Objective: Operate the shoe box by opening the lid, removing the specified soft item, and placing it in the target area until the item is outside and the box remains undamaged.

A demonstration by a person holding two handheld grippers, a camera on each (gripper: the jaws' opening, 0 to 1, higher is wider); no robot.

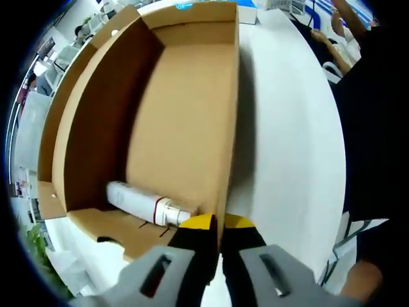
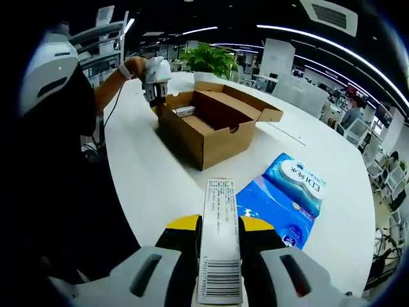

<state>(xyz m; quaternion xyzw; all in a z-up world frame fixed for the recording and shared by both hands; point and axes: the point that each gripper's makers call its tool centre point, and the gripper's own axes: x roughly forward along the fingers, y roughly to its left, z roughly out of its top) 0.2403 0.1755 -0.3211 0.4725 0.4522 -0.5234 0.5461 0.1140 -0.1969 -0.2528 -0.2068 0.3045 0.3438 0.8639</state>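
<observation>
The brown shoe box (image 2: 192, 137) stands open on the white table, its lid (image 2: 265, 114) folded back on the far side. A white tube (image 1: 140, 201) with a red band lies inside against the near end wall, on the bare box floor (image 1: 185, 115). My left gripper (image 1: 219, 222) is shut on the box's side wall at the near corner, one jaw inside and one outside; the right gripper view shows this left gripper (image 2: 156, 82) in a hand at the box's far corner. My right gripper (image 2: 222, 224) is shut on a long white barcoded carton (image 2: 222, 256), well short of the box.
A blue soft pack (image 2: 287, 198) lies flat on the table (image 2: 160, 185) to the right of the carton. A person in dark clothes (image 2: 57, 160) stands at the table's left edge. A green plant (image 2: 208, 61) and office desks lie beyond the box.
</observation>
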